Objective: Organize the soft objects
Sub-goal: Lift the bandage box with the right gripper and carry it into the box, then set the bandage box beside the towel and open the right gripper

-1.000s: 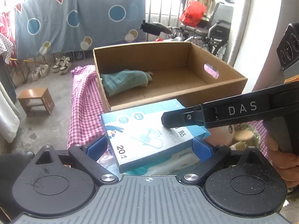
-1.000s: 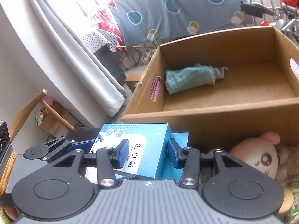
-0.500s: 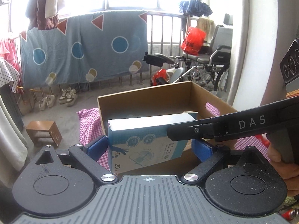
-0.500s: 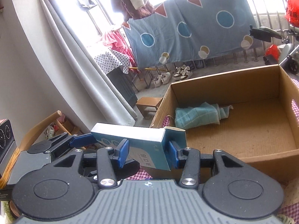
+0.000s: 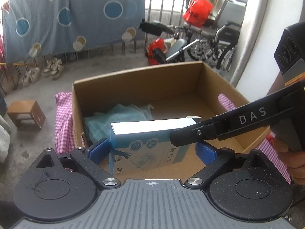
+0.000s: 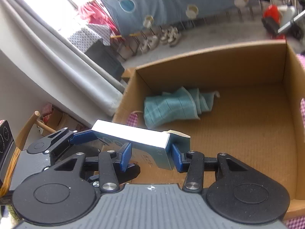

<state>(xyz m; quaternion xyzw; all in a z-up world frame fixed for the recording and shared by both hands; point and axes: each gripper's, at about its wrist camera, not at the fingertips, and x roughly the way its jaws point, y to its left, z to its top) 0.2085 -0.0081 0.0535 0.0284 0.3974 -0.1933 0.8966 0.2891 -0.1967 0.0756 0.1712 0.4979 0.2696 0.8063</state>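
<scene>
A blue and white box of plasters hangs over the open cardboard box, held from two sides. My left gripper has its blue pads on the plaster box's two ends. My right gripper is shut on one end of the plaster box; its finger crosses in from the right in the left wrist view. A folded teal towel lies inside the cardboard box at its left side; it also shows in the left wrist view.
The cardboard box stands on a pink checked cloth. A small wooden stool stands on the floor at left. Shoes, a hanging blue sheet and a wheelchair are beyond. A grey curtain hangs left.
Both grippers lifted the plaster box off the cloth in front of the cardboard box and carried it forward over the box's near wall, so it now hangs above the box interior.
</scene>
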